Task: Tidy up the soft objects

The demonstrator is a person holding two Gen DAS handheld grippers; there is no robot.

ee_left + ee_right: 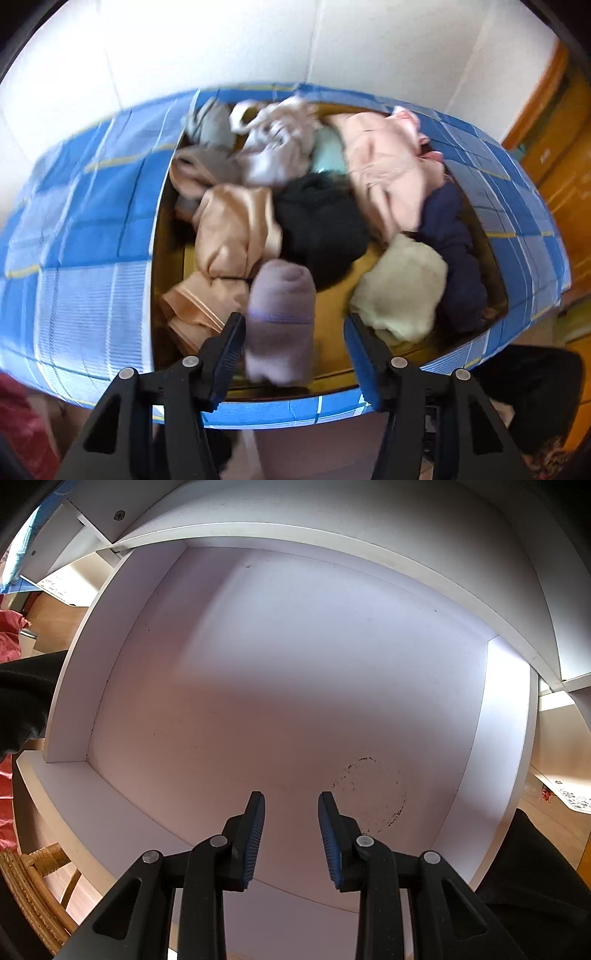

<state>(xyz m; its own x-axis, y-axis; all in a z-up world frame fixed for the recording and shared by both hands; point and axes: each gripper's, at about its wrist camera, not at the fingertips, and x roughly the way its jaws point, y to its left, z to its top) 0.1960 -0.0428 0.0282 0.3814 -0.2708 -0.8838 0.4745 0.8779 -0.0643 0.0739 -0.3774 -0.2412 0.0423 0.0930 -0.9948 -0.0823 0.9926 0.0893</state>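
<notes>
In the left wrist view a wooden box (168, 236) set among blue checked cloth (92, 206) holds several soft clothes: a rolled lilac piece (280, 317), a tan satin piece (236, 229), a black piece (321, 225), a pink garment (384, 162), a cream fuzzy piece (402, 288) and a navy piece (454, 251). My left gripper (295, 325) is open with its fingers either side of the lilac roll, not closed on it. In the right wrist view my right gripper (291, 805) is open and empty inside a bare white shelf compartment (295, 664).
A ring-shaped stain (369, 794) marks the shelf floor by the right fingers. White shelf walls (74, 686) close in the sides and top. A wicker chair (33, 878) stands low left. Wooden furniture (554, 147) stands right of the box. White wall lies behind the box.
</notes>
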